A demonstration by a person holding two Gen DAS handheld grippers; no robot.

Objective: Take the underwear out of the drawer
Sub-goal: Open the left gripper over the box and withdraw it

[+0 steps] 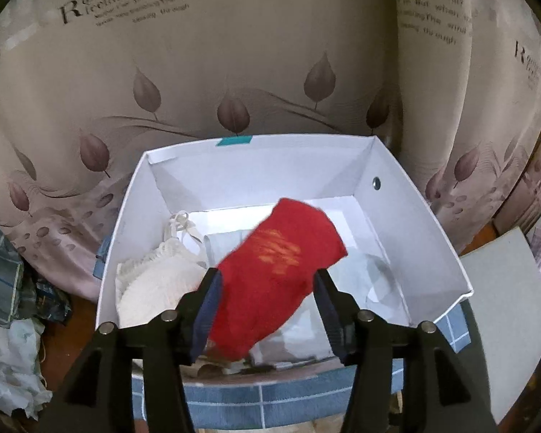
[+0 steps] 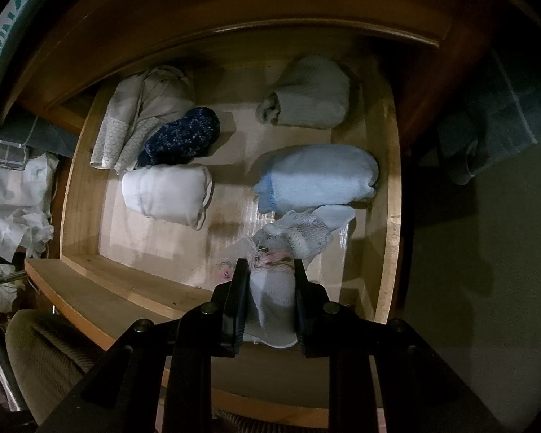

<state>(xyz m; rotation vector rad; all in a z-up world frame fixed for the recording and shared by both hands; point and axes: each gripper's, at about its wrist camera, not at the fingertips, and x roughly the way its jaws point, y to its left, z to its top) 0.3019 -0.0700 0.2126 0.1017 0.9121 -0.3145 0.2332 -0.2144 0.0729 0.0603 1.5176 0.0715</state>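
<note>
In the left wrist view a red rolled piece of underwear (image 1: 270, 288) with gold print lies blurred between the fingers of my left gripper (image 1: 267, 274), over a white cardboard box (image 1: 414, 223). The jaws stand apart and white paper shows between the cloth and the right finger. A cream lace garment (image 1: 155, 278) lies in the box at the left. In the right wrist view my right gripper (image 2: 268, 263) points down into the wooden drawer (image 2: 391, 180) and is shut on a white knitted garment with pink trim (image 2: 270, 296).
The drawer holds several rolled pieces: white (image 2: 166, 193), light blue (image 2: 317, 176), grey (image 2: 310, 93), dark blue patterned (image 2: 184, 137). A leaf-print curtain (image 1: 234, 72) hangs behind the box. Clothes (image 1: 7, 288) are piled at the left, and a grey board (image 1: 505, 306) lies at the right.
</note>
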